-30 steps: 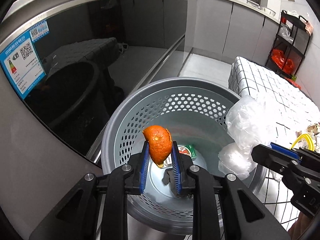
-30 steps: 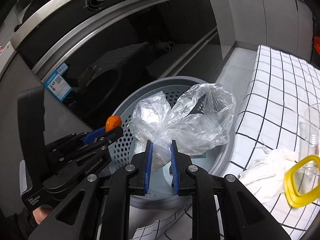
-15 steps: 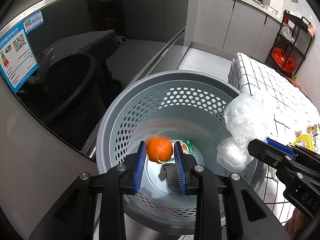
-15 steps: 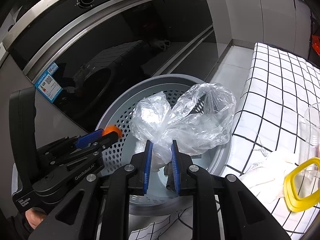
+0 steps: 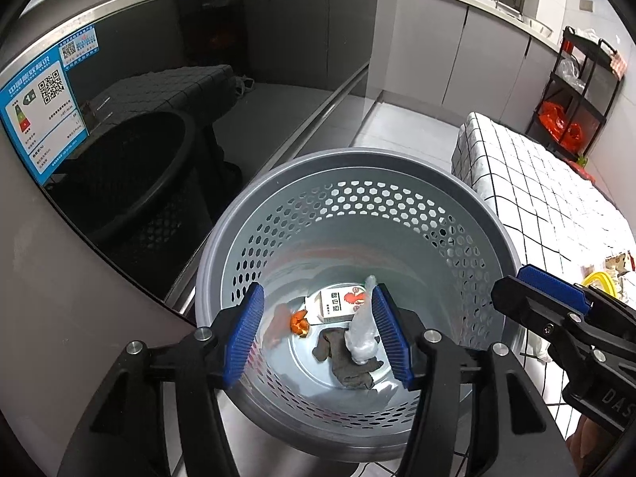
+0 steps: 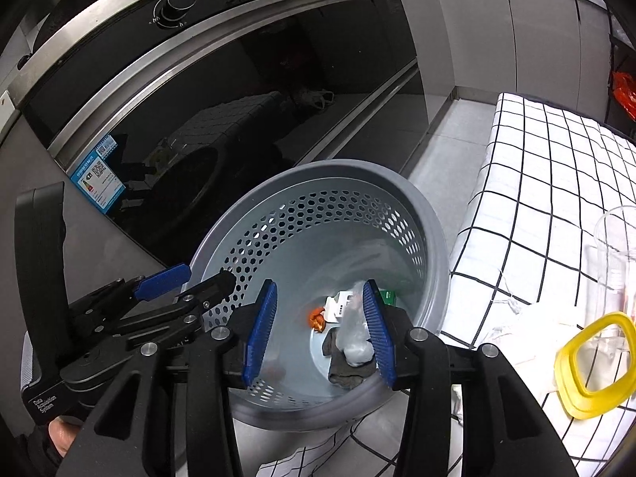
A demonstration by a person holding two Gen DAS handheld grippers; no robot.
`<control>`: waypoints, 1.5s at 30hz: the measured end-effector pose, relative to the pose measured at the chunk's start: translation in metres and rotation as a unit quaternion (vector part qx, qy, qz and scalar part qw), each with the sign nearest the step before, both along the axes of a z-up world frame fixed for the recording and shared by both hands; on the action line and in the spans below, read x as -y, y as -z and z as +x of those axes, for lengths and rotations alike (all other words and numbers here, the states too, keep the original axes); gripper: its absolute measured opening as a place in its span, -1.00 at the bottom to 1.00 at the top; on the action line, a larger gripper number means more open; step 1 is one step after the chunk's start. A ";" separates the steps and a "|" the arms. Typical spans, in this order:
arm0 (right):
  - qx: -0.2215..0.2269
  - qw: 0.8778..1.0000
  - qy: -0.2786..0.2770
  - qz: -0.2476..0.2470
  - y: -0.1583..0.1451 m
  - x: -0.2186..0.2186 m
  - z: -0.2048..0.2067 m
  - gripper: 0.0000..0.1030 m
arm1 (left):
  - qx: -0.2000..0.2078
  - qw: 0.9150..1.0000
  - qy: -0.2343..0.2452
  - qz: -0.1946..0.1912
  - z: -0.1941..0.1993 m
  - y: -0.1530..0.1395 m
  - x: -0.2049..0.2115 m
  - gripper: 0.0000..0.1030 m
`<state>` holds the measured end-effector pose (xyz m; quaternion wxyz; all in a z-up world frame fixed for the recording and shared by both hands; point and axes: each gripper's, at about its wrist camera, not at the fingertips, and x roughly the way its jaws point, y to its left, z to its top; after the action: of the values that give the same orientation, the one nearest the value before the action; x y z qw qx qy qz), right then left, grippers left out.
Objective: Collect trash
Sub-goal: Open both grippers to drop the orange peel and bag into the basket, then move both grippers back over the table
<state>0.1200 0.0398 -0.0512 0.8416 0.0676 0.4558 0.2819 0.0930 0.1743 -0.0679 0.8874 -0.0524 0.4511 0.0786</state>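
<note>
Trash lies at the bottom of the grey bin (image 5: 302,214), lower centre of the frame.
Your left gripper (image 5: 318,336) and right gripper (image 6: 320,332) are opening, nothing between their jaws; orange peel (image 5: 298,322) and plastic bag (image 5: 361,338) lie below.

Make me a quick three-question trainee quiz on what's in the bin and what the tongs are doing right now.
1. True or false: the orange peel lies on the floor of the grey perforated bin.
2. What clear item stands crumpled beside the small carton, over the dark rag?
A. a glass jar
B. a plastic bag
C. a bottle
3. Fill in: neither the left tongs nor the right tongs ____ anything.

Key
1. True.
2. B, the plastic bag.
3. Hold; both pairs are opening above the bin, nothing pressed between their pads.
</note>
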 end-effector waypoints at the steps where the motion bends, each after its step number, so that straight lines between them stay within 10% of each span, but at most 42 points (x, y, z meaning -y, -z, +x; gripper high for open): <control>1: 0.000 1.000 0.000 0.000 0.000 0.001 -0.001 -0.16 | 0.000 1.000 0.000 0.000 0.000 0.000 0.000 0.08; 17: 0.014 0.999 0.040 -0.012 -0.004 0.021 -0.021 -0.11 | 0.016 1.000 0.010 -0.005 -0.013 -0.010 0.007 0.19; 45: 0.029 0.966 0.251 -0.049 0.002 0.196 -0.093 -0.03 | 0.028 0.989 0.147 -0.007 -0.032 -0.019 0.120 0.27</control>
<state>0.0275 -0.1561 -0.0528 0.9004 0.1302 0.4132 0.0408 0.0609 0.0540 -0.0493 0.9014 0.0064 0.4292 -0.0576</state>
